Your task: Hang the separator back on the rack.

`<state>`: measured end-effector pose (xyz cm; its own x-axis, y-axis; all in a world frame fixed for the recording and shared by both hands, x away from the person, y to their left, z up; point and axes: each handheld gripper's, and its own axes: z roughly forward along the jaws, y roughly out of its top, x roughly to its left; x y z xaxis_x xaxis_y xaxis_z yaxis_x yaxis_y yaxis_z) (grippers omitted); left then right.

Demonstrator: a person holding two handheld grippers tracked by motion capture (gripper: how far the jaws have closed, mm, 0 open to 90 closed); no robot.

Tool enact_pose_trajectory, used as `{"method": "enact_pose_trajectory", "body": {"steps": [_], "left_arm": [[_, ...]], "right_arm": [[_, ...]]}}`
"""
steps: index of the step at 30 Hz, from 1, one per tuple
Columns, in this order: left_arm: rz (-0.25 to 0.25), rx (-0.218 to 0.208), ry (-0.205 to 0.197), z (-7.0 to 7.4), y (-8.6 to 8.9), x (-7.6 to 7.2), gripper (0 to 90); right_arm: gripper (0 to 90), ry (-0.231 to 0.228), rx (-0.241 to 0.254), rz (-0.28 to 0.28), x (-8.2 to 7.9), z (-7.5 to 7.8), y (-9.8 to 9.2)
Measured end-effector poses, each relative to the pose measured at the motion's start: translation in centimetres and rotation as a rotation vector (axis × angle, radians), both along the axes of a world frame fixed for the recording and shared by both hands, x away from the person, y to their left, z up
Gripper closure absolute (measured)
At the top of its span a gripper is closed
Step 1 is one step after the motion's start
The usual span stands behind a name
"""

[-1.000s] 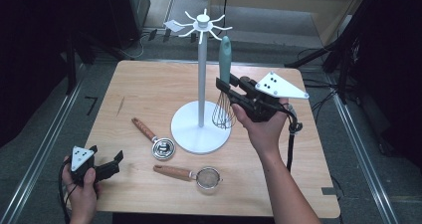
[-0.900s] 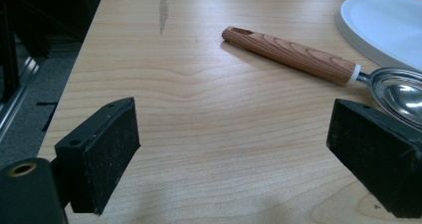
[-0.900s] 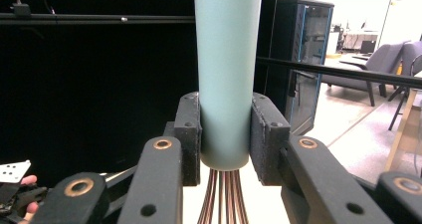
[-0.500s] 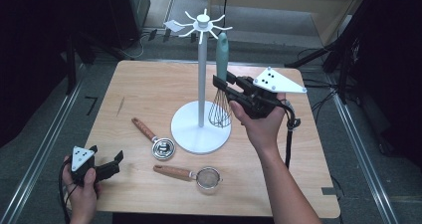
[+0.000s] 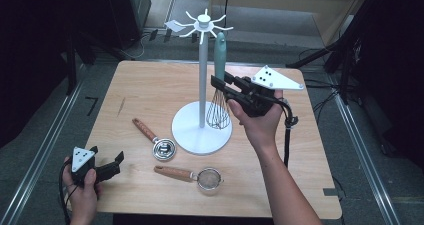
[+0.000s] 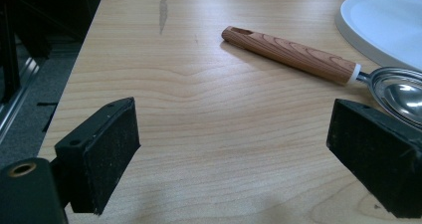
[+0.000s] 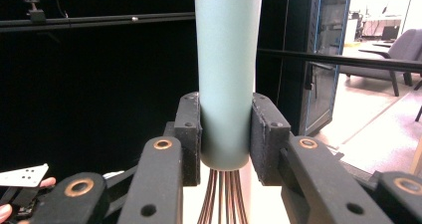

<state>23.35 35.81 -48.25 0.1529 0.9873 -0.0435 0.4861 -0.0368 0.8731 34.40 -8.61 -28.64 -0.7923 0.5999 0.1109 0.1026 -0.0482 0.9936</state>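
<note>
- Right gripper (image 5: 219,83) clamped on whisk (image 5: 219,92) at base of teal handle, upright, wires down, just beside stand (image 5: 202,75) pole.
- Left gripper (image 5: 119,161) open, nothing between jaws, near table (image 5: 150,85) corner, well apart from whisk.

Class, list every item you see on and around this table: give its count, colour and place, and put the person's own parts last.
Table: one, light wood, centre of the high view.
Hanging stand: one, white, round base mid-table, hooked top.
Whisk: one, teal handle, wire loops, upright just right of the stand's pole, clamped at the handle's lower end.
Measuring cup: one, steel with wood-grain handle, left of the stand's base.
Strainer: one, steel mesh with wood-grain handle, near the front edge.
Left gripper: one, black, front-left corner, jaws apart with nothing between them.
Right gripper: one, black, right of the stand, jaws closed on the whisk.
Hands: two, one on each gripper.
</note>
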Motion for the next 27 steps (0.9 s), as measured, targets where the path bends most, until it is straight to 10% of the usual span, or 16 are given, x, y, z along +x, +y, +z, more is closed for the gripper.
{"method": "enact_pose_trajectory", "body": {"steps": [18,27], "left_arm": [[-0.001,0.007,0.000,0.0,-0.1,0.0,6.4],[-0.003,0.008,-0.001,0.0,-0.1,0.0,6.4]], "right_arm": [[57.9,-0.072,0.017,-0.073,-0.3,0.5,0.2],[87.0,-0.145,0.016,-0.146,-0.7,1.7,0.3]]}}
